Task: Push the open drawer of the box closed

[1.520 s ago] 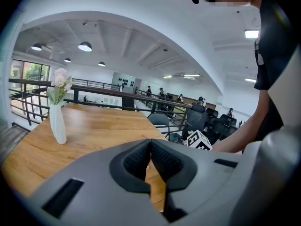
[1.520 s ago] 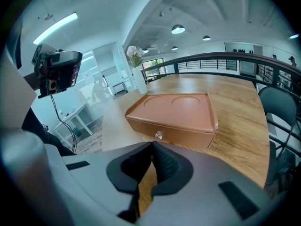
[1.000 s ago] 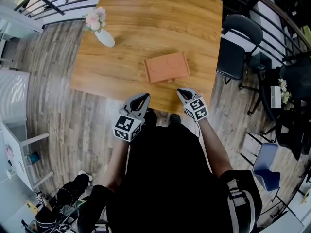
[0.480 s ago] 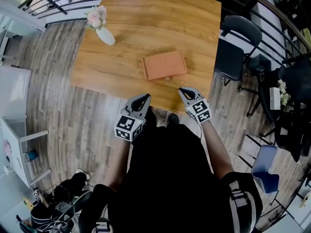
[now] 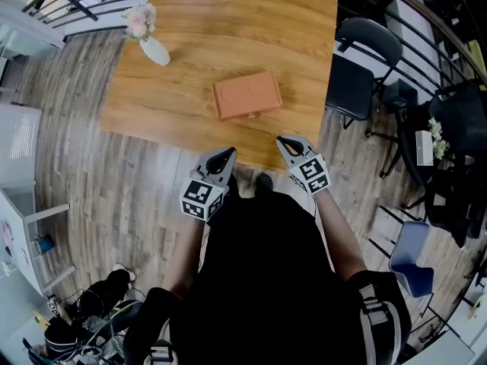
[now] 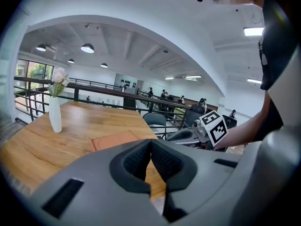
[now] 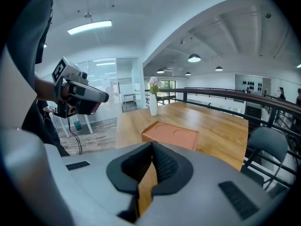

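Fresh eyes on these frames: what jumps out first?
A terracotta box sits alone mid-way across the wooden table, with a small knob on its near side. A white vase of pink flowers stands at the far left corner. The left tool and right tool hang shut and empty at the table's near edge, apart from the box.

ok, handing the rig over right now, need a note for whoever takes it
Grippers: the left claw is shut and empty, at the near edge of the table. The right claw is shut and empty, also at that edge, apart from the box.
Things: the box sits mid-table with its knob facing the person. A vase stands at the far left.
Done: neither claw touches the box.
Left: can't tell from above how far the drawer is out. Check it, then push its front in.
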